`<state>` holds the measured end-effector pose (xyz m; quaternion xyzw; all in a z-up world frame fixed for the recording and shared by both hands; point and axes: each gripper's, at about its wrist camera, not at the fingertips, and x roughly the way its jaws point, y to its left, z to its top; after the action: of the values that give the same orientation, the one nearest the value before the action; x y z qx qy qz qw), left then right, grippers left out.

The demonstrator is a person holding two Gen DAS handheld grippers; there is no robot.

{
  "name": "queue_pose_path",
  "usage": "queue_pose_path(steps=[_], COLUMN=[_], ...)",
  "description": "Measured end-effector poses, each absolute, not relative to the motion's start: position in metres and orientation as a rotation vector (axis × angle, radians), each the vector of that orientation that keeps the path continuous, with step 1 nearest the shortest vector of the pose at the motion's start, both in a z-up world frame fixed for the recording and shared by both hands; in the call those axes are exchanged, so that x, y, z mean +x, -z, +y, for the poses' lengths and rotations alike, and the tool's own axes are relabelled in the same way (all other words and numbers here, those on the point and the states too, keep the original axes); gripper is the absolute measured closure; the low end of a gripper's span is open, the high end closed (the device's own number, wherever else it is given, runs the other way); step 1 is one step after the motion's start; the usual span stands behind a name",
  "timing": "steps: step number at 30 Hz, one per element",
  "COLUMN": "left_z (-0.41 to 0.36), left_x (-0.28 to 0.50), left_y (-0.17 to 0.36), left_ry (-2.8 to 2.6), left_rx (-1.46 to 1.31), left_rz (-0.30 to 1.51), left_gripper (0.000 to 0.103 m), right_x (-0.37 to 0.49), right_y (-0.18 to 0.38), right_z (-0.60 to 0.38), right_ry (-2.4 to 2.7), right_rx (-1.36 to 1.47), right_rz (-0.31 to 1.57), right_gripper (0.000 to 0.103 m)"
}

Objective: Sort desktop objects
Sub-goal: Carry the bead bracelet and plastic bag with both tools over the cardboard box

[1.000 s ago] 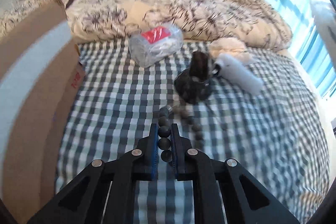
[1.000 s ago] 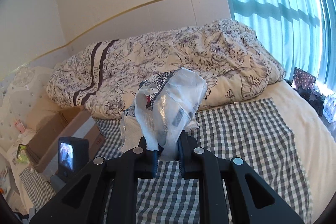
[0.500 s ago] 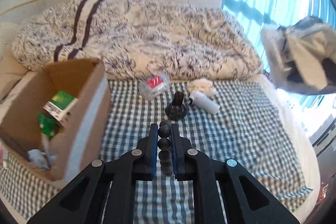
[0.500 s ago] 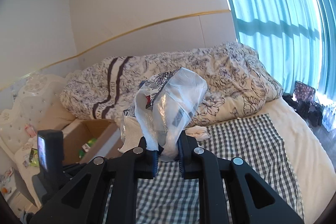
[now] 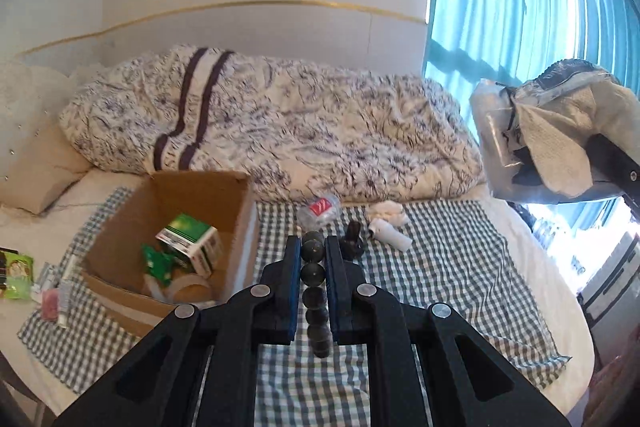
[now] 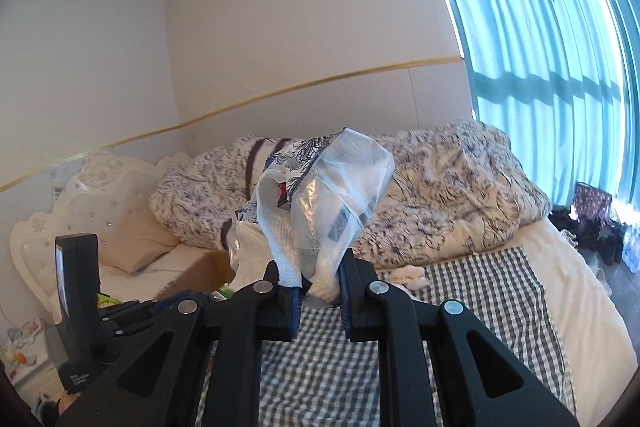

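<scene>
L gripper [image 5: 312, 259] clamped on a dark bead string [image 5: 314, 291], held up over the checked cloth [image 5: 440, 291]; R gripper [image 6: 318, 285] pinching a clear plastic bag [image 6: 340, 203] w/ paper inside, up in the air. Cardboard box [image 5: 168, 227] sits left on the cloth

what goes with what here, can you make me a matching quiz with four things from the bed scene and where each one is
Things:
1. bead string
2. plastic bag
3. green carton
4. white tube

Places:
A. lying on the checked cloth
B. inside the cardboard box
C. clamped in the left gripper
D. clamped in the right gripper

Pairs: 1-C, 2-D, 3-B, 4-A
</scene>
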<state>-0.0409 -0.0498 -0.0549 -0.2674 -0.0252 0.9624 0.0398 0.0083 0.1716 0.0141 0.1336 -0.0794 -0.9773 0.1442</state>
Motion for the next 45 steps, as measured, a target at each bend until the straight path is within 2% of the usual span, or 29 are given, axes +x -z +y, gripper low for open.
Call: queue_pose_path(steps=[22, 33, 45], left_z=[-0.133, -0.185, -0.213], left_x=[0.041, 0.04, 0.004], left_y=[-0.043, -0.055, -0.038], left_ry=[-3.143, -3.226, -3.242], left_rx=[-0.544, -0.502, -0.546], left_rz=[-0.126, -0.14, -0.135], left_gripper=[0.092, 0.092, 0.092], right_x=[0.027, 0.016, -0.027], right_y=[-0.056, -0.055, -0.027], right_z=[0.095, 0.041, -0.004], right_ry=[2.729, 2.661, 2.63], right_rx=[0.315, 0.321, 0.4], right_rz=[-0.147, -0.097, -0.038], right_gripper=[0.089, 0.089, 0.089])
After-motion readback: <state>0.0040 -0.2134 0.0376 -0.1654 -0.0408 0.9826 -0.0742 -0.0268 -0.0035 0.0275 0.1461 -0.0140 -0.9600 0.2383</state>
